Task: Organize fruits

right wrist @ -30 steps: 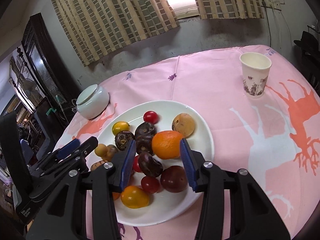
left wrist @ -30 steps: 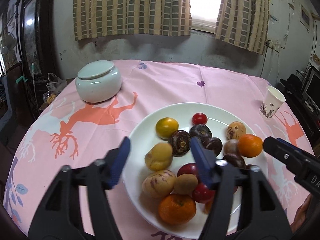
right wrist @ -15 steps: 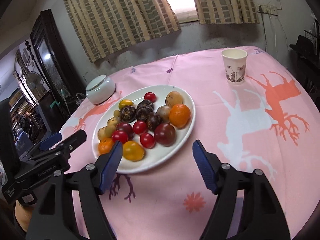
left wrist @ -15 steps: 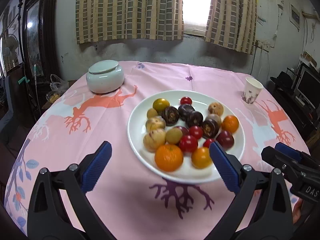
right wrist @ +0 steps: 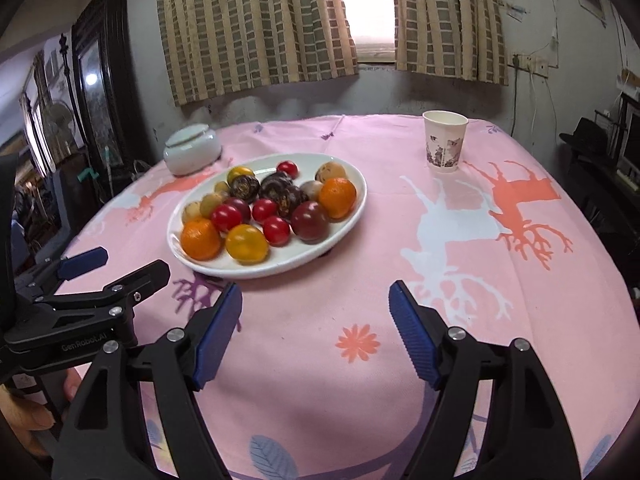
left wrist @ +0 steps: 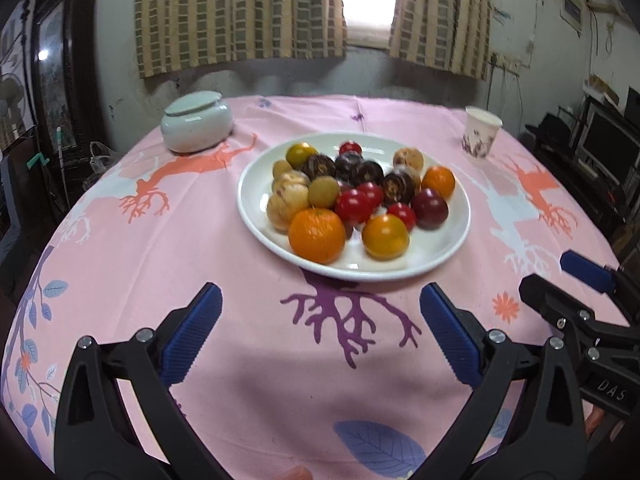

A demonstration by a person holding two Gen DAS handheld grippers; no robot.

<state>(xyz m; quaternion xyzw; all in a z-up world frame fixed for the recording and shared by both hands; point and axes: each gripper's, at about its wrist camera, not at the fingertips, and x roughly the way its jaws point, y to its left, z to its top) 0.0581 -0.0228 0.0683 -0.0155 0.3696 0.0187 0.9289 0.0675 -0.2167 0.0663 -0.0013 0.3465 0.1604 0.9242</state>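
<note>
A white plate (left wrist: 448, 244) (right wrist: 352, 204) holds several fruits: oranges (left wrist: 317, 234) (right wrist: 338, 197), red tomatoes (left wrist: 353, 207) (right wrist: 226, 217), yellow tomatoes (left wrist: 385, 237) (right wrist: 246, 243), dark purple fruits (left wrist: 398, 187) (right wrist: 310, 221) and pale tan ones (left wrist: 288, 208). My left gripper (left wrist: 320, 304) is open and empty, held back from the plate's near rim. My right gripper (right wrist: 316, 300) is open and empty, near the plate's front right side. Each gripper shows in the other's view: the right one (left wrist: 576, 284) and the left one (right wrist: 120, 268).
A pale green lidded jar (left wrist: 197, 121) (right wrist: 192, 150) stands at the back left. A paper cup (left wrist: 481, 132) (right wrist: 445, 141) stands at the back right. The pink printed tablecloth (left wrist: 320, 376) covers the round table; dark furniture lies past its edges.
Both grippers have pulled back from over the plate toward the table's near edge and opened wide. The fruits stay on the plate.
</note>
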